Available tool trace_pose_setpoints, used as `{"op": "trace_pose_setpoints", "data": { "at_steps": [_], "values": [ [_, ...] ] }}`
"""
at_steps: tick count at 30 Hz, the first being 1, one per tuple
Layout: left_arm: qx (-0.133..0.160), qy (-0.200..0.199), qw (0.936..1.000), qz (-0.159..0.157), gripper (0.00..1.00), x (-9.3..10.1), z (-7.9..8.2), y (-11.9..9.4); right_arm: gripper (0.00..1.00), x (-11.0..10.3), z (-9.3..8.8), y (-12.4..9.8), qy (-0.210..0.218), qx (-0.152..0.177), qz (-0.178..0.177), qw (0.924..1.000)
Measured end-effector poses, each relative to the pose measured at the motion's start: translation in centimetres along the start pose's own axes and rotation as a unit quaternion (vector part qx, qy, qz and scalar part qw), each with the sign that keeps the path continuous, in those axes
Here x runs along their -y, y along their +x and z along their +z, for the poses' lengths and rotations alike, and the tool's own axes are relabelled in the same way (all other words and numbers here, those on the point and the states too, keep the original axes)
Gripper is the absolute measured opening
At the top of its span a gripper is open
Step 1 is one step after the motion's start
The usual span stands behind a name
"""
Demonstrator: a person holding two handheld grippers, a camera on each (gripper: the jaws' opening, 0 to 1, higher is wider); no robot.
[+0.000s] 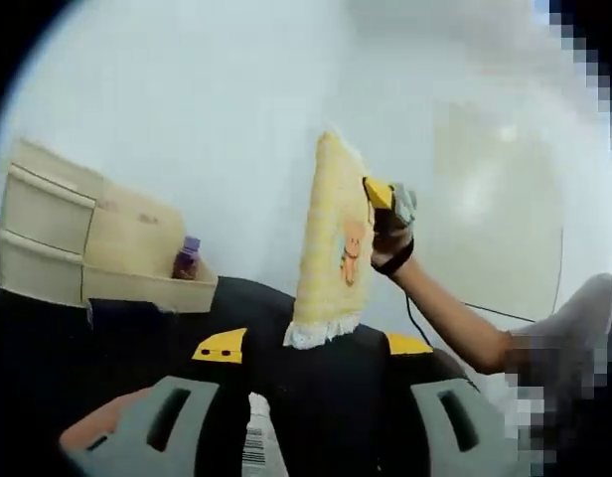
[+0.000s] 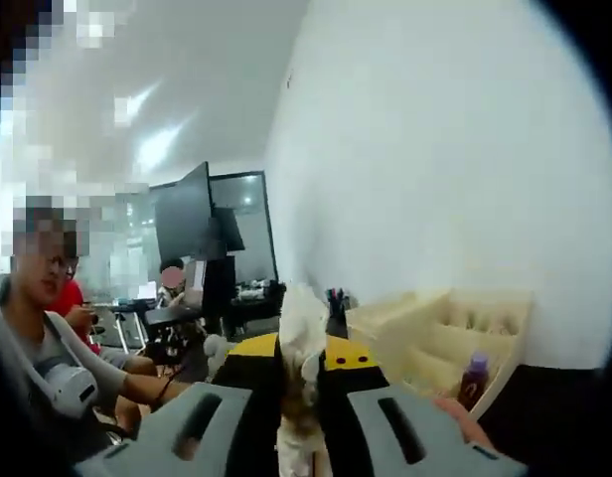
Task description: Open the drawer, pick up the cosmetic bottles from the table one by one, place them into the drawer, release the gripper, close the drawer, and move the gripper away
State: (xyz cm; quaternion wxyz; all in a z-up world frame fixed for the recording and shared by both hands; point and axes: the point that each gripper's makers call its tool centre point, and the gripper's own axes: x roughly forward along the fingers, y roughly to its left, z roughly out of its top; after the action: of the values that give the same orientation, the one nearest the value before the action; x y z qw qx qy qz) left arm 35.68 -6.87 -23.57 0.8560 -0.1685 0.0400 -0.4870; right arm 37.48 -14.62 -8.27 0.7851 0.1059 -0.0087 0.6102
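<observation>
In the left gripper view, a yellow fuzzy cloth [image 1: 331,243] with a little picture on it hangs straight down in the air. The right gripper [image 1: 383,196] pinches the cloth's top edge, with a hand [image 1: 393,234] and bare arm behind it. The cloth's white fringe hides the tips of the left gripper [image 1: 304,343], so I cannot tell if its jaws are spread or pressed together. To the left, a cream drawer box [image 1: 63,238] sits on the dark table [image 1: 48,368], with a small purple bottle [image 1: 187,257] tucked against it. In the right gripper view, the jaws squeeze the cloth [image 2: 302,343] tight. The box [image 2: 455,338] and bottle [image 2: 474,376] sit at the right. A person [image 2: 48,328] sits on the left, partly cut off.
</observation>
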Motion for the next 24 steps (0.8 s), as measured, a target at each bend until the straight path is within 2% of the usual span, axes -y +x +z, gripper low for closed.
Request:
{"op": "trace_pose_setpoints", "data": {
  "at_steps": [3,6,9,17,24],
  "values": [
    [0.014,-0.007,0.9997,0.018,0.47,-1.2,0.6,-0.5,0.10,0.5,0.8,0.8,0.006,0.018,0.003,0.9998],
    [0.015,-0.011,0.9994,0.030,0.47,-2.0,0.5,-0.7,0.10,1.1,1.6,1.9,0.009,0.034,0.003,0.9994],
    [0.000,-0.011,0.9980,0.063,0.41,-3.3,-0.1,-0.5,0.10,2.1,2.5,3.0,0.010,0.051,0.007,0.9986],
    [-0.005,-0.007,0.9986,0.051,0.40,-2.9,-0.3,0.0,0.10,5.8,4.8,5.0,0.013,0.065,0.009,0.9977],
    [-0.022,0.006,0.9989,0.041,0.40,-2.1,-0.9,0.5,0.10,7.6,4.5,7.5,0.020,0.050,-0.003,0.9985]
  ]
}}
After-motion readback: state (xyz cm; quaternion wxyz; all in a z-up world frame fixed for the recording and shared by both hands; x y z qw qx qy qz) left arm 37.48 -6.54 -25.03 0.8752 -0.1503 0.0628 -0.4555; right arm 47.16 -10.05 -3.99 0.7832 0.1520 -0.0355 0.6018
